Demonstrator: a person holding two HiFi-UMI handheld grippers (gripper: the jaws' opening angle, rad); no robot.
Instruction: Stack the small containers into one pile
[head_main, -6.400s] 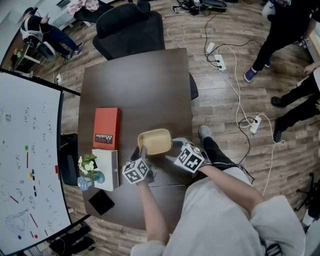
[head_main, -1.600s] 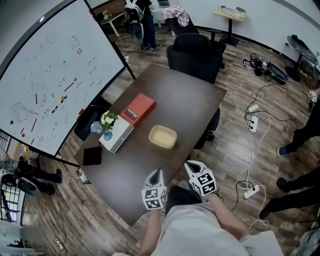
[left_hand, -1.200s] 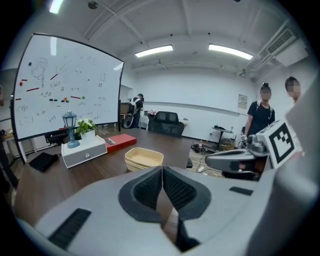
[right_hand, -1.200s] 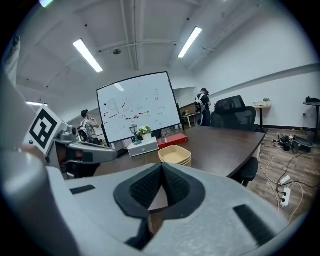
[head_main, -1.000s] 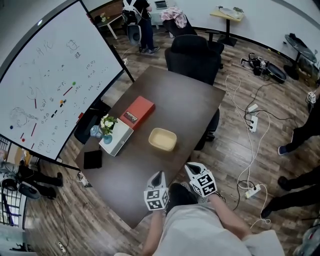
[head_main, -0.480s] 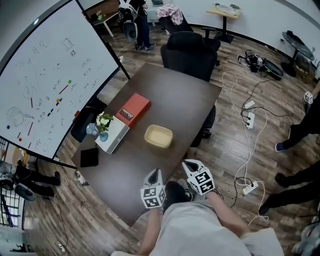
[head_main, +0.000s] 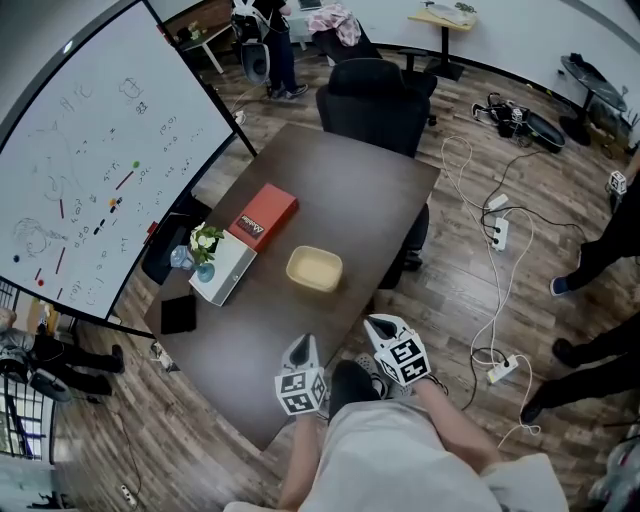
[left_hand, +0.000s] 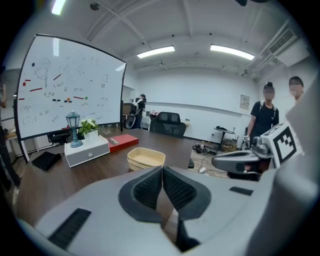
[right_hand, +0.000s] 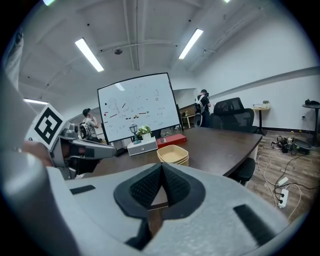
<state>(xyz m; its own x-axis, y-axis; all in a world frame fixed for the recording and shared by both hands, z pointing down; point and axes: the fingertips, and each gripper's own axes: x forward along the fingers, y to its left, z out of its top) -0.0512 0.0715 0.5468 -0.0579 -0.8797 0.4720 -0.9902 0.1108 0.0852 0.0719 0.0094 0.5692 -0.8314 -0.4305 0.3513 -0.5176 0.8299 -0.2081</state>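
A pile of cream-yellow small containers (head_main: 314, 268) (left_hand: 145, 158) (right_hand: 173, 155) stands nested near the middle of the dark brown table (head_main: 340, 190). My left gripper (head_main: 303, 350) (left_hand: 162, 169) hangs over the table's near edge, well short of the pile, jaws shut with nothing between them. My right gripper (head_main: 383, 326) (right_hand: 162, 168) is just to its right, past the table's side edge, also shut and empty. Each gripper shows in the other's view, the right gripper (left_hand: 240, 161) and the left gripper (right_hand: 85, 147).
A red box (head_main: 261, 216), a white box (head_main: 222, 267) with a small plant (head_main: 204, 243) and a black pad (head_main: 180, 314) lie along the table's left side. A whiteboard (head_main: 90, 160) stands left, a black chair (head_main: 374, 95) at the far end. Cables and power strips (head_main: 499, 232) lie on the floor at right, where people stand.
The head view has drifted slightly, so the table and pile sit a little further up and left. Both grippers stay put and shut, away from the pile.
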